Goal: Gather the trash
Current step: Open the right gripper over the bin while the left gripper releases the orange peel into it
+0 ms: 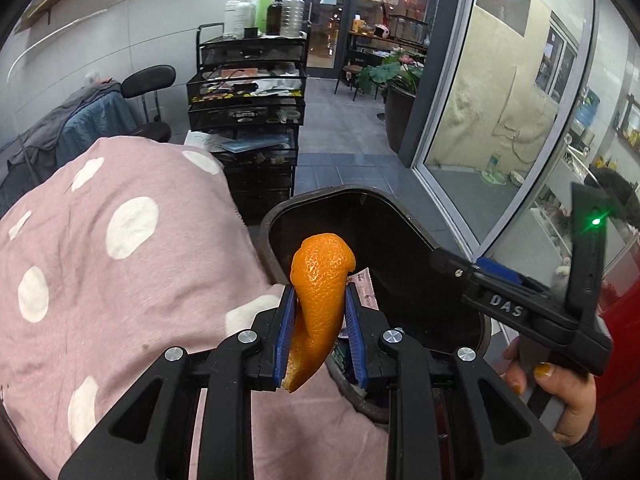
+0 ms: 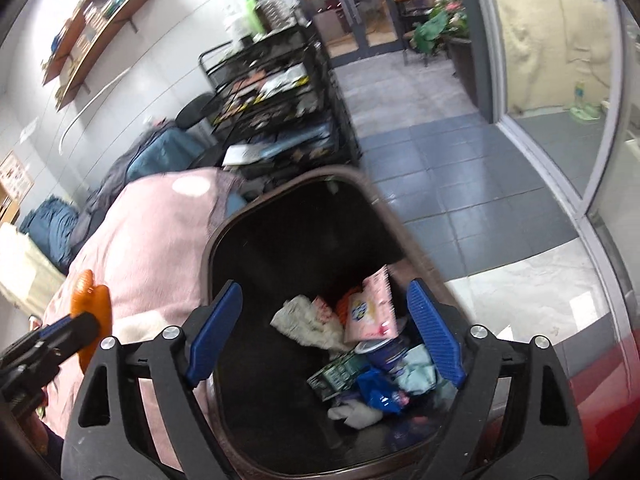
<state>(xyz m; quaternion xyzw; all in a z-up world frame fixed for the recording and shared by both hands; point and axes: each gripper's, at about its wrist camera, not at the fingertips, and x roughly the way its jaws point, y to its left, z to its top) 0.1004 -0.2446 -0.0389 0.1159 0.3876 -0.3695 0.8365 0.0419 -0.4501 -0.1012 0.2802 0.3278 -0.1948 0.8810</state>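
Meanwhile left gripper (image 1: 320,300) clamps orange peel (image 1: 320,280); right gripper (image 2: 326,336) gapes empty over bin (image 2: 224,236).

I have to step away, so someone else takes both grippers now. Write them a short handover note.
Left gripper: shut on the orange peel, held near the trash bin rim.
Right gripper: open, empty, over the bin's mouth.
Bin stands beside the pink dotted blanket; a pink packet, a rag and wrappers already lie inside.
Left to do: drop the peel in.
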